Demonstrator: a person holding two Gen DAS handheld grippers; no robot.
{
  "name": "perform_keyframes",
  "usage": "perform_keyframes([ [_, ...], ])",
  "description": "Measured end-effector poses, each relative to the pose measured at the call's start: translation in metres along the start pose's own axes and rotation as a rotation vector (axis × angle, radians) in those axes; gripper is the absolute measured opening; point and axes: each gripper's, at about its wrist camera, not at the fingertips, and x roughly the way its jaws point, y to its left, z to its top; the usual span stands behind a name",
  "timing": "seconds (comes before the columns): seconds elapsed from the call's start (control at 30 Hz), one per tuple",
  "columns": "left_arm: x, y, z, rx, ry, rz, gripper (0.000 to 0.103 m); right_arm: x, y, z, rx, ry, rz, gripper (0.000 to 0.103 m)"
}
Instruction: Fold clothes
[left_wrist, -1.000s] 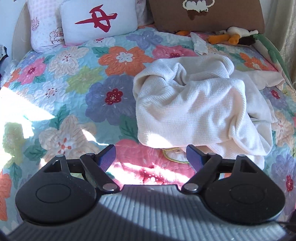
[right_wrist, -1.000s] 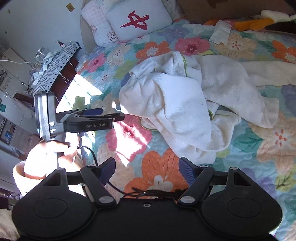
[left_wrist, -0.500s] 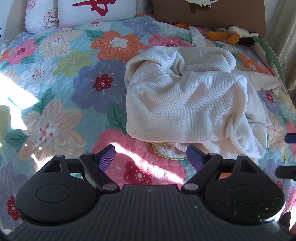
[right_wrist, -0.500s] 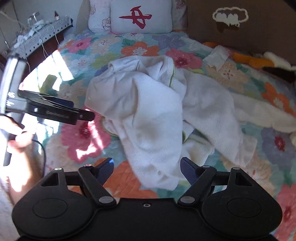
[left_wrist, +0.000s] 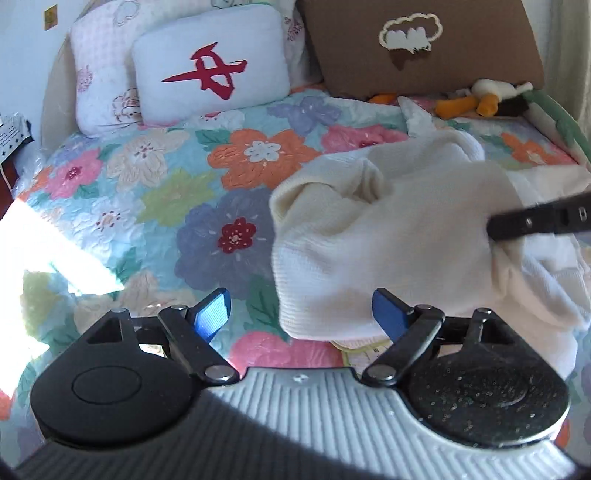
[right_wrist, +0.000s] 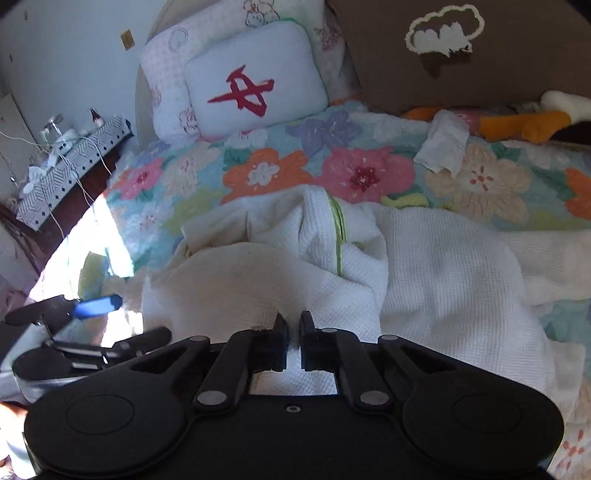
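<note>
Right gripper (right_wrist: 293, 334) pinches the cream garment (right_wrist: 424, 280), crumpled on the floral quilt (left_wrist: 155, 184).
Left gripper (left_wrist: 301, 314) hovers spread wide at its near hem; one thin pinch may slip, or drag hidden layers along.

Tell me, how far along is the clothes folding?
Barely begun. Nothing looks folded: the white garment lies crumpled on the quilt. In hand: the right hand-held gripper has pinched a bunch of its fabric, while the left hand-held gripper is open at its near edge. Spreading it flat and every fold remain.
</note>
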Motion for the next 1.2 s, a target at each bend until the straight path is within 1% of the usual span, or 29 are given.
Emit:
perform_keyframes([
  [0.07,-0.010,-0.005,0.000,-0.004,-0.036,-0.100,0.084,-0.007,0.004,0.002,-0.012,-0.025,0.033,0.006],
  [0.13,-0.023,-0.015,0.000,0.021,-0.081,-0.212,0.084,-0.017,0.008,0.005,0.009,-0.036,0.111,0.006],
  [0.2,-0.032,-0.025,-0.001,0.057,-0.119,-0.300,0.084,-0.025,0.013,0.007,0.021,-0.042,0.189,0.006],
  [0.23,-0.034,-0.030,-0.001,0.066,-0.130,-0.321,0.087,-0.028,0.017,0.009,0.024,-0.042,0.228,0.006],
  [0.27,-0.033,-0.033,-0.002,0.069,-0.136,-0.328,0.090,-0.032,0.021,0.010,0.026,-0.042,0.266,0.006],
  [0.37,-0.032,-0.043,-0.003,0.078,-0.155,-0.350,0.092,-0.035,0.031,0.013,0.026,-0.027,0.350,0.007],
  [0.47,-0.029,-0.045,-0.003,0.049,-0.164,-0.345,0.098,-0.032,0.035,0.011,0.060,0.007,0.430,0.007],
  [0.53,-0.027,-0.044,-0.003,0.040,-0.165,-0.338,0.097,-0.030,0.035,0.008,0.082,0.027,0.451,0.007],
  [0.57,-0.027,-0.043,-0.003,0.035,-0.166,-0.335,0.090,-0.029,0.035,0.007,0.083,0.030,0.450,0.007],
  [0.6,-0.026,-0.041,-0.003,0.028,-0.169,-0.322,0.081,-0.029,0.035,0.005,0.086,0.032,0.449,0.007],
  [0.63,-0.025,-0.039,-0.003,0.024,-0.164,-0.308,0.056,-0.029,0.033,0.005,0.094,0.031,0.446,0.006],
  [0.67,-0.024,-0.037,-0.003,0.023,-0.151,-0.298,0.041,-0.029,0.030,0.005,0.103,0.030,0.443,0.006],
  [0.7,-0.022,-0.034,-0.002,0.018,-0.138,-0.287,0.035,-0.029,0.028,0.005,0.112,0.028,0.440,0.006],
  [0.73,-0.021,-0.032,-0.002,0.010,-0.123,-0.277,0.021,-0.029,0.026,0.004,0.121,0.027,0.436,0.006],
  [0.77,-0.020,-0.030,-0.002,0.006,-0.117,-0.265,0.014,-0.029,0.023,0.004,0.132,0.027,0.431,0.006],
  [0.83,-0.022,-0.030,-0.002,0.025,-0.127,-0.217,0.009,-0.026,0.016,0.003,0.158,0.031,0.422,0.006],
  [0.97,-0.031,-0.029,0.001,0.097,-0.179,-0.056,0.006,-0.021,0.005,0.002,0.189,0.026,0.391,0.008],
  [1.03,-0.035,-0.015,0.005,0.056,-0.198,-0.004,0.005,-0.022,-0.001,0.000,0.184,0.019,0.350,0.011],
  [1.13,-0.039,0.018,0.012,-0.041,-0.213,0.084,0.005,-0.021,-0.011,-0.002,0.173,0.012,0.282,0.012],
  [1.2,-0.040,0.041,0.017,-0.093,-0.222,0.174,0.004,-0.017,-0.019,-0.002,0.185,0.020,0.240,0.012],
])
